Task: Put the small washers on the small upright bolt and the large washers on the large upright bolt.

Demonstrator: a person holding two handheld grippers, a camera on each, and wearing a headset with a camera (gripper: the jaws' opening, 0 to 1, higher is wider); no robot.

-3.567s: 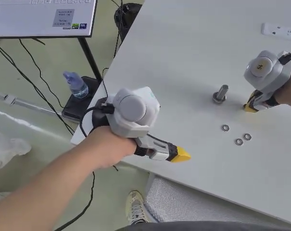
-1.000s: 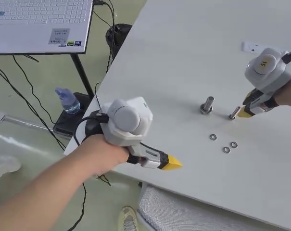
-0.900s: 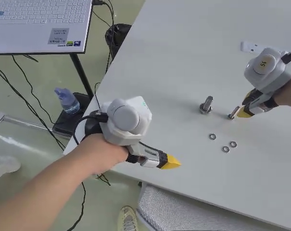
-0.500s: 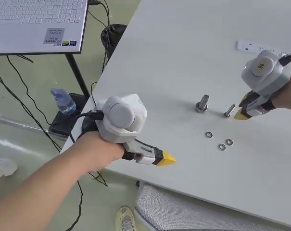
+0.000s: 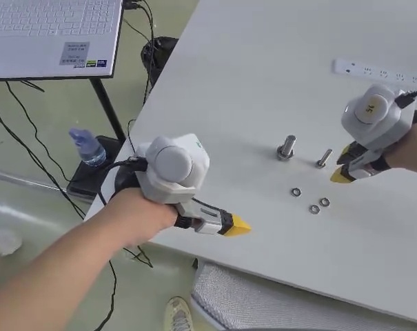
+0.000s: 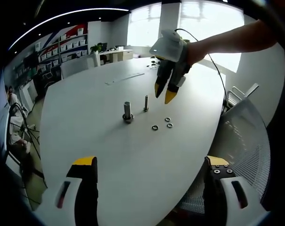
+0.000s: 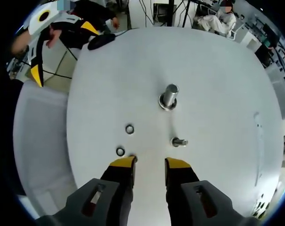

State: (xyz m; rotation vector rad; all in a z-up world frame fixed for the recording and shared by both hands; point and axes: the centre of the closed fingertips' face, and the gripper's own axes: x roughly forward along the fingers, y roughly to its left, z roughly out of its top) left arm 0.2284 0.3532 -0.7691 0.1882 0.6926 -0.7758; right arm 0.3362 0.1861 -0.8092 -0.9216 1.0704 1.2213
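On the white table [image 5: 249, 83] the large bolt [image 5: 286, 147] stands upright, with the thin small bolt [image 5: 323, 158] upright just right of it. Three small washers [image 5: 313, 202] lie flat in front of the bolts. My right gripper [image 5: 342, 165] hovers just right of the small bolt, open, nothing between its jaws. In its own view the right gripper [image 7: 150, 164] sits just short of the small bolt [image 7: 179, 141], with two washers [image 7: 129, 129] to the left and the large bolt [image 7: 169, 96] beyond. My left gripper [image 5: 237, 225] hangs wide open near the front table edge, far from the bolts [image 6: 127, 112].
A power strip [image 5: 380, 71] lies at the back of the table. Off the table's left edge stand a laptop [image 5: 49, 34] on a stand and a water bottle [image 5: 87, 146] among cables on the floor. A mesh chair [image 5: 263, 303] is below the front edge.
My right gripper held the small bolt tilted, set it upright beside the large bolt, let go and drew back to the right. The left gripper stayed put; the camera shifted.
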